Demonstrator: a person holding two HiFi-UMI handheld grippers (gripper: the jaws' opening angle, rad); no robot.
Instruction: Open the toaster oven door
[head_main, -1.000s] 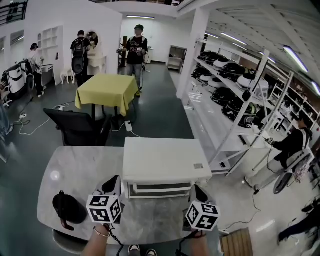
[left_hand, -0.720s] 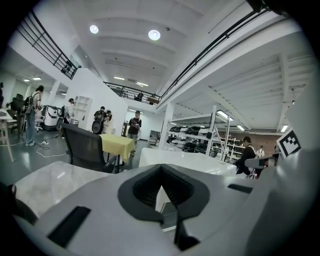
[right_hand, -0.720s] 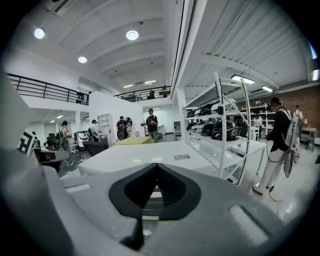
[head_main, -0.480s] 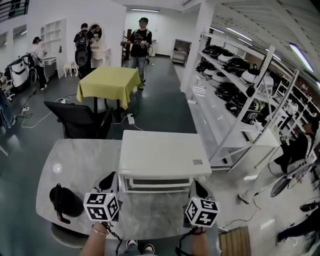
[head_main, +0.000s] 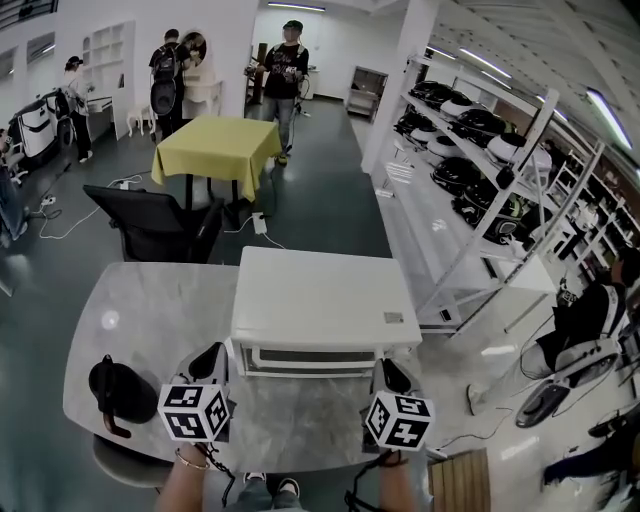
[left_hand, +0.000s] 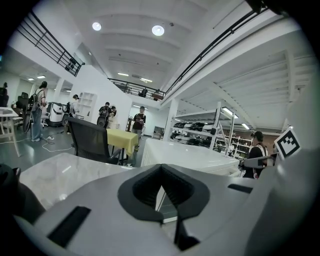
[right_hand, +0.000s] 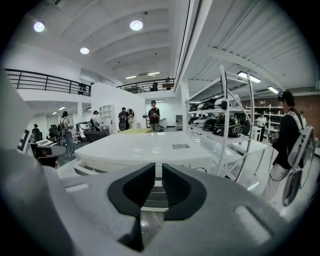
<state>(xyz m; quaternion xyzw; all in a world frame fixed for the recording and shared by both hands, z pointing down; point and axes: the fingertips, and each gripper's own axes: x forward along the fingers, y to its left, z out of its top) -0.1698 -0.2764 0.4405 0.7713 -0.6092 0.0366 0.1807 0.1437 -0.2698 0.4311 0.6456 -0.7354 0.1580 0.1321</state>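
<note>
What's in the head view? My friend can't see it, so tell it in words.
Seen from above, a white toaster oven with its door shut sits on a marble table. The left gripper and right gripper are held near its front corners. A black object lies at the table's left.

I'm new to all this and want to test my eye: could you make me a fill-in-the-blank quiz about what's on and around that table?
1. The toaster oven on the grey table is ___ in colour.
2. Its door is ___, not open.
3. In the head view, the black object lies on the table to the oven's ___.
4. The table beyond the black chair wears a ___ cloth.

Missing words: white; closed; left; yellow.
</note>
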